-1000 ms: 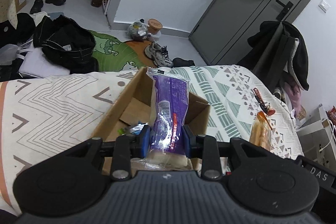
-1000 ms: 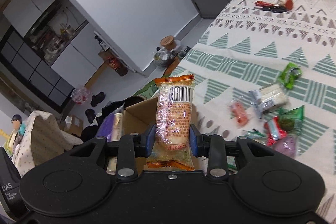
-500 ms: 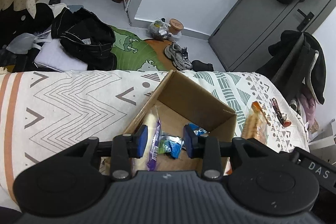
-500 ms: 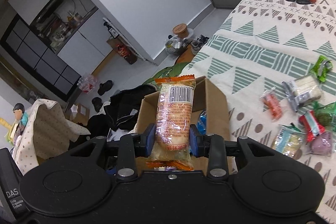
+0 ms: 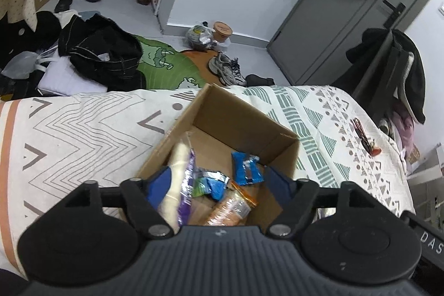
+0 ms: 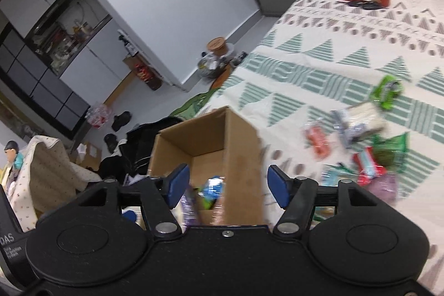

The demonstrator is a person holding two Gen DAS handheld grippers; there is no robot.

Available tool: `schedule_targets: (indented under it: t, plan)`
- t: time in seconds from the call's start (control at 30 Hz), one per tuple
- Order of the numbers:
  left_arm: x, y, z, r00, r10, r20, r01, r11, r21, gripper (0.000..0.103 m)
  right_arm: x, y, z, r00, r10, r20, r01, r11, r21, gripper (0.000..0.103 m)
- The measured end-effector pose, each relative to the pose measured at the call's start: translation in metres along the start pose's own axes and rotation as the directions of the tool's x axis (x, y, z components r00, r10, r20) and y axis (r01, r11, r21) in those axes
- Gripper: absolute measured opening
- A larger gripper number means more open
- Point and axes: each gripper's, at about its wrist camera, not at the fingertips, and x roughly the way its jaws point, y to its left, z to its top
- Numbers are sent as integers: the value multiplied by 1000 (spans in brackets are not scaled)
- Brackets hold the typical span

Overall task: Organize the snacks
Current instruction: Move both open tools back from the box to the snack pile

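Cardboard brown open box (image 5: 244, 126) on the patterned bedspread (image 6: 347, 65) holds several packets; both our left gripper (image 5: 219, 182) and right gripper (image 6: 227, 182) gape empty. Next we should swing right toward the loose wrapped snacks (image 6: 366, 146), approaching low.

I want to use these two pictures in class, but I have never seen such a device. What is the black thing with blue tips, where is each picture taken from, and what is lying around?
No robot here: a person holds a two-finger gripper in each hand, each with a camera looking along its fingers. The left gripper and right gripper are both open and empty. Both hover over a cardboard box on a patterned bedspread. Inside lie a purple packet, a blue packet and an orange packet. More loose snacks wait on the bedspread on the right.
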Motion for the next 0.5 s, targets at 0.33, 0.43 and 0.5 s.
schedule_targets:
  t: [0.33,0.43,0.5]
  plan:
    - [-8,-31,-17,1000,-31,-1,31,997,65,86,-38,-52,-2,995,-94,29,93,995,47,69]
    - [-11,-41,-22,999,-48,1,48,994,95,87,-47,-64,-2,994,-108,35,106,993,58,69]
    - [-12,-47,-26,998,-59,-1,59,992,114,87,-53,-72,-2,993,-115,40,112,992,64,69]
